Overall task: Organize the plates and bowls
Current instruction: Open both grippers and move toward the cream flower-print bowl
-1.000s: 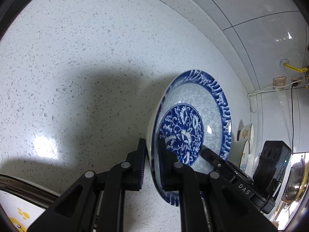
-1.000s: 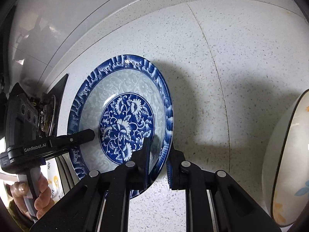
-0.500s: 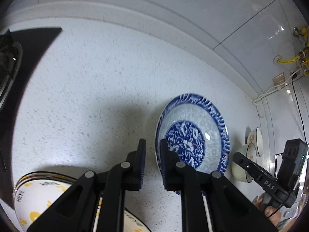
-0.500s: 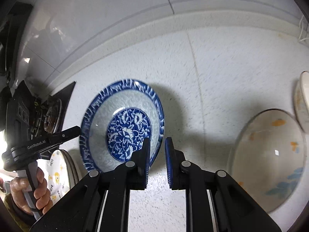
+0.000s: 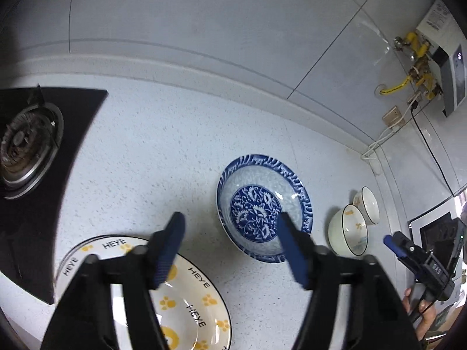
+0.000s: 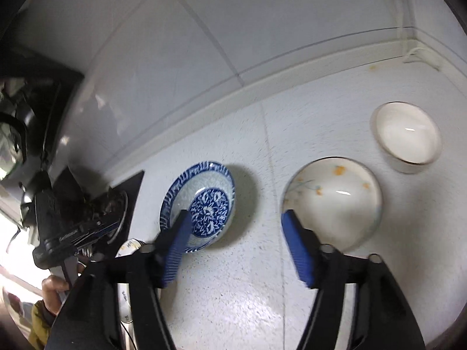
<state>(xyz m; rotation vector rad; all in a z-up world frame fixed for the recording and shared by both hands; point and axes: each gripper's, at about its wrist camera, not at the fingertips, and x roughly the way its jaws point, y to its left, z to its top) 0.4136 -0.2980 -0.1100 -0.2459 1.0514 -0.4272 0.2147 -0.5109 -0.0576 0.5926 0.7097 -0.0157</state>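
left wrist view: the left gripper (image 5: 230,245) is wide open now and holds nothing. a moment ago both grippers pinched the blue flower plate (image 5: 264,207); now they have let go and pulled back. the plate sits flat on the speckled counter (image 5: 163,151), to the right of the gas stove (image 5: 27,143). nearer the camera, just right of the stove, is the yellow paw plate (image 5: 186,297). the right gripper (image 6: 236,248) is wide open and empty too. two bowls wait on the far side of the blue plate from the stove, the flower bowl (image 6: 332,201) and the white bowl (image 6: 407,137). they probably come next.
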